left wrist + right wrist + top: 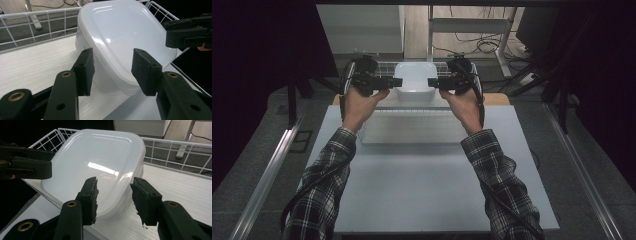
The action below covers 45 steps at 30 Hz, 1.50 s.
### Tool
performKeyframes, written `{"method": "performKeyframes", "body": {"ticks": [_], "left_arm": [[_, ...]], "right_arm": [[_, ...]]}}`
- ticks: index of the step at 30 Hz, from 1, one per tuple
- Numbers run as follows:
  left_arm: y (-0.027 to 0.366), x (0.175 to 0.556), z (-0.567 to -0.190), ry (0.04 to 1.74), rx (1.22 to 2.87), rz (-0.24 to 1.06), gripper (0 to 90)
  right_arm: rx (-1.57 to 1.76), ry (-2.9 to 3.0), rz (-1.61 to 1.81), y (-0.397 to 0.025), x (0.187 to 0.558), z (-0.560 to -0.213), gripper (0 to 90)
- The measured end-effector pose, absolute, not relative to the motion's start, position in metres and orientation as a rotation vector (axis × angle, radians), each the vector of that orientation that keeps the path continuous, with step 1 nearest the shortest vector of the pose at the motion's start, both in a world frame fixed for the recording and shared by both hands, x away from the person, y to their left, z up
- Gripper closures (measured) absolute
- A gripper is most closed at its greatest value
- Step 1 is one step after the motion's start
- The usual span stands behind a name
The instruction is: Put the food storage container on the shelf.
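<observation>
A white plastic container (414,79) with a smooth closed lid stands on a white ribbed surface inside a white wire basket (383,65) at the table's far end. My left gripper (386,83) is at its left side and my right gripper (432,83) at its right side. In the left gripper view the left gripper (114,71) is open, with the near edge of the container (120,37) between its pads. In the right gripper view the right gripper (113,197) is open astride the rim of the container (100,160). I cannot tell whether the pads touch it.
The basket's wire wall (37,25) runs behind the container, and also shows in the right gripper view (175,150). The white ribbed surface (412,127) reaches toward me on the pale table (427,190). Dark floor, table legs and cables lie beyond.
</observation>
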<state>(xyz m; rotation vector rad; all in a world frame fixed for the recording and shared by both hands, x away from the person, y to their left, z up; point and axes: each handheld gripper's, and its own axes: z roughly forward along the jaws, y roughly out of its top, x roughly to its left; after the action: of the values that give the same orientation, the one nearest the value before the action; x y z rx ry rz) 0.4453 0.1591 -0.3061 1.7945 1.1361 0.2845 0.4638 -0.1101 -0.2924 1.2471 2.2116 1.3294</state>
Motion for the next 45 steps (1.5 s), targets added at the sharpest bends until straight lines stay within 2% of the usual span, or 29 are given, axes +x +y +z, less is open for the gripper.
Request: {"method": "performKeyframes", "body": {"ticks": [5, 11, 16, 17, 20, 25, 30, 38, 45], "left_arm": [[0.158, 0.445, -0.305, 1.143, 1.792, 0.338, 46.7], [0.161, 0.441, -0.303, 1.107, 1.785, 0.313, 38.9], [0.164, 0.435, -0.305, 1.058, 1.775, 0.295, 26.2], [0.164, 0.434, -0.305, 1.047, 1.775, 0.287, 22.4], [0.165, 0.43, -0.31, 1.012, 1.785, 0.265, 18.8], [0.163, 0.422, -0.318, 0.946, 1.826, 0.288, 12.6], [0.162, 0.413, -0.323, 0.908, 1.859, 0.321, 8.0], [0.167, 0.397, -0.329, 0.853, 1.83, 0.356, 7.3], [0.171, 0.388, -0.338, 0.848, 1.832, 0.303, 0.8]], "right_arm": [[1.255, 2.187, 1.327, -0.111, 0.465, -0.293, 50.8], [1.214, 2.174, 1.355, -0.117, 0.464, -0.292, 43.4], [1.167, 2.184, 1.409, -0.125, 0.46, -0.292, 29.8], [1.14, 2.185, 1.425, -0.127, 0.457, -0.293, 24.3], [1.104, 2.191, 1.428, -0.129, 0.453, -0.295, 16.6], [1.074, 2.204, 1.418, -0.131, 0.446, -0.301, 9.9], [1.041, 2.222, 1.425, -0.134, 0.44, -0.306, 6.0], [0.973, 2.235, 1.41, -0.14, 0.426, -0.311, 3.7], [0.899, 2.262, 1.368, -0.14, 0.41, -0.316, 2.8]]}}
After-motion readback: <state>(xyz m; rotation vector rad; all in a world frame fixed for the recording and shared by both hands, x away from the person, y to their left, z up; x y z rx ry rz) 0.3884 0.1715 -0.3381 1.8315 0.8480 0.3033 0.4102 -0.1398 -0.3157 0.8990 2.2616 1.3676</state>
